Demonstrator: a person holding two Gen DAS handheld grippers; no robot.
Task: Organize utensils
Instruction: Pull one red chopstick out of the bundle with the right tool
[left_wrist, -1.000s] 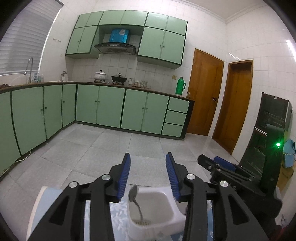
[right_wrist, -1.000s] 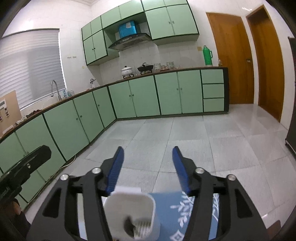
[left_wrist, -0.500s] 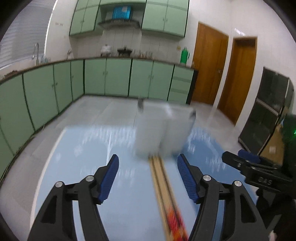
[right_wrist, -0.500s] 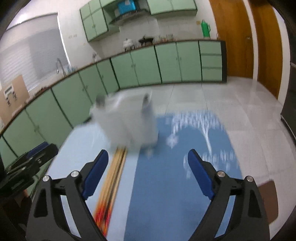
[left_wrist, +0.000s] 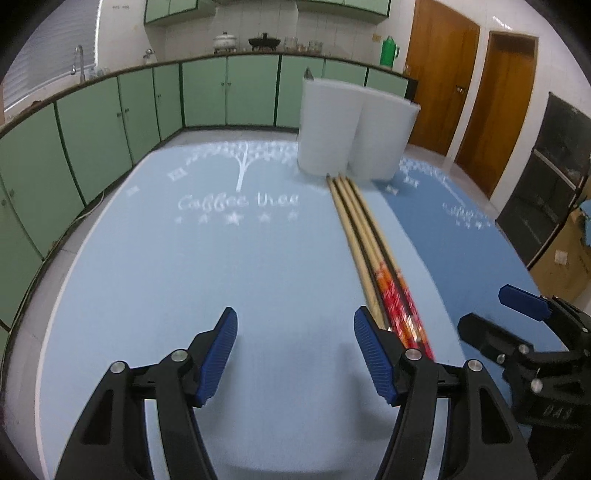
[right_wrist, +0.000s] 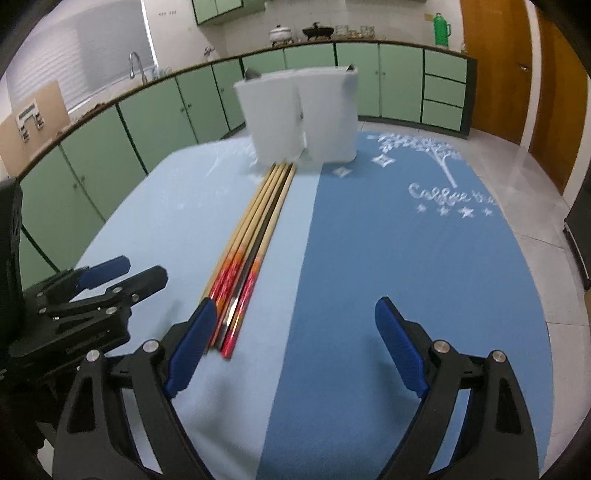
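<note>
A white two-compartment utensil holder (left_wrist: 354, 129) stands at the far end of the table; it also shows in the right wrist view (right_wrist: 303, 118), with spoon tips poking above its rim. Several wooden chopsticks (left_wrist: 373, 247) with red-orange ends lie side by side, running from the holder toward me; they also show in the right wrist view (right_wrist: 251, 240). My left gripper (left_wrist: 295, 350) is open and empty, low over the light-blue mat, just left of the chopsticks' near ends. My right gripper (right_wrist: 295, 347) is open and empty, just right of them.
A light-blue mat (left_wrist: 166, 277) and a darker blue mat (right_wrist: 424, 277) printed with a white tree cover the table. Green kitchen cabinets (left_wrist: 110, 122) line the far walls. Wooden doors (left_wrist: 443, 74) stand at the right. The table edge curves close on both sides.
Both grippers pulled back from above the holder and dropped low over the mats. Their jaws opened wider. The chopsticks came into view between them.
</note>
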